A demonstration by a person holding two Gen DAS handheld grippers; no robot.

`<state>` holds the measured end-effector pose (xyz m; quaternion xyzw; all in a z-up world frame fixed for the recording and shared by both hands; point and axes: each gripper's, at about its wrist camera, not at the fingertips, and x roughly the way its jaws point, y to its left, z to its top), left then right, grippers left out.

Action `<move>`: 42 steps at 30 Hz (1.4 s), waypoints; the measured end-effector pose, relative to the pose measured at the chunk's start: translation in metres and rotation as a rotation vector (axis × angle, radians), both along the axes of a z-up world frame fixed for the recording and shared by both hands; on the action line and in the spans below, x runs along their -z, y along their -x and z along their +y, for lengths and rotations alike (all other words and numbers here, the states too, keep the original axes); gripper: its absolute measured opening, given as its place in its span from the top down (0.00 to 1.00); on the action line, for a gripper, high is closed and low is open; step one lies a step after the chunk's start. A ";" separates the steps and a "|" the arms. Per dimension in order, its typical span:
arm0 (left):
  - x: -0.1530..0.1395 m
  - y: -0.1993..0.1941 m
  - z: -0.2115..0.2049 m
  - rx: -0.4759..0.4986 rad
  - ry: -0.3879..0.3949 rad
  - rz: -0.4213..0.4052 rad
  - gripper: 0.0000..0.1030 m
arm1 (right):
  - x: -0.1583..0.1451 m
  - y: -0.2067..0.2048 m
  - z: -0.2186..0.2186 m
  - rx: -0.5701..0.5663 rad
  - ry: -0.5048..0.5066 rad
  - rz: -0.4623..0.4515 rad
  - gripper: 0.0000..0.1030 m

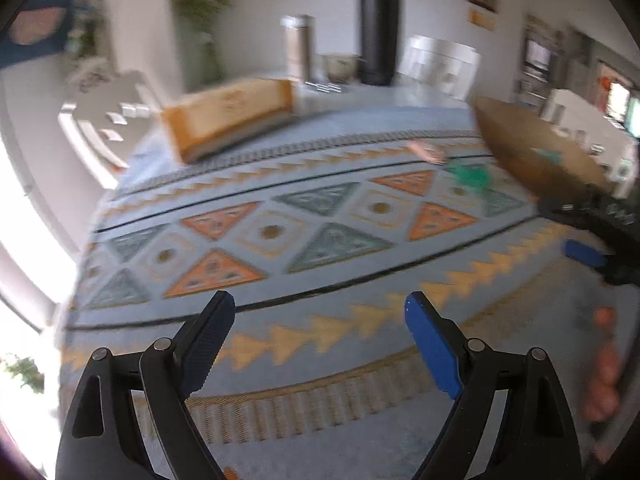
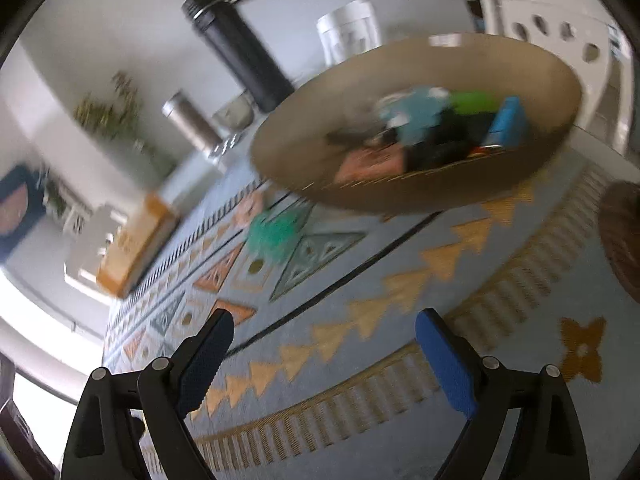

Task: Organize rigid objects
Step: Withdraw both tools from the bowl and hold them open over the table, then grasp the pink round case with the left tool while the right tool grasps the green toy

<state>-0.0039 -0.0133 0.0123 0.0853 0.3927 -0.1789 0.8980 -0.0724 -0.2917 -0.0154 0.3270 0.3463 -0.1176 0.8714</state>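
A: Rigid objects, status. Most sit gathered in the brown bowl (image 2: 416,128), upper right of the right wrist view: a blue box (image 2: 510,122), something green, something light blue, dark items. Blur hides what each one is.

B: Nearest first, please.

A: Left claw (image 1: 320,312), bottom of its own view: spread wide, nothing between the pads, hanging over bare patterned cloth (image 1: 280,280). Right claw (image 2: 324,332), same posture in its view: released, empty, touching nothing. Its tip also shows at the right edge of the left wrist view, with a hand blurred below it.

B: Why both wide?

A: My reading: neither has a target in reach, so they are held ready for a pick.

B: Middle ground?

A: A teal object (image 2: 272,232) lies loose on the cloth, just in front of the bowl, centre-left of the right wrist view. A pink item (image 1: 428,152) lies near it. Both are outside the bowl, so probably next to go in.

B: Farther?

A: An orange box (image 1: 228,116) lies flat toward the upper left of the left wrist view, well apart from the bowl. Behind it, at the far edge of the worktop, stand a steel canister (image 1: 298,46) and a tall black flask (image 1: 378,32), upright near the wall, seemingly out of the working area.

B: Progress?

A: Judged well along; stragglers remain.
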 end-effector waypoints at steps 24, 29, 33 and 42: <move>0.034 -0.185 -0.186 0.368 0.000 0.192 0.41 | 0.001 -0.119 0.028 -0.123 0.228 0.148 0.35; 0.034 -0.184 -0.185 0.371 -0.013 0.148 0.55 | 0.000 -0.130 0.029 -0.100 0.255 0.166 0.50; 0.026 -0.186 -0.165 0.342 0.044 0.159 0.75 | 0.000 -0.136 0.031 -0.130 0.247 0.147 0.55; 0.014 -0.149 -0.081 0.319 0.068 0.216 0.88 | -0.014 -0.087 0.053 -0.237 0.215 0.053 0.55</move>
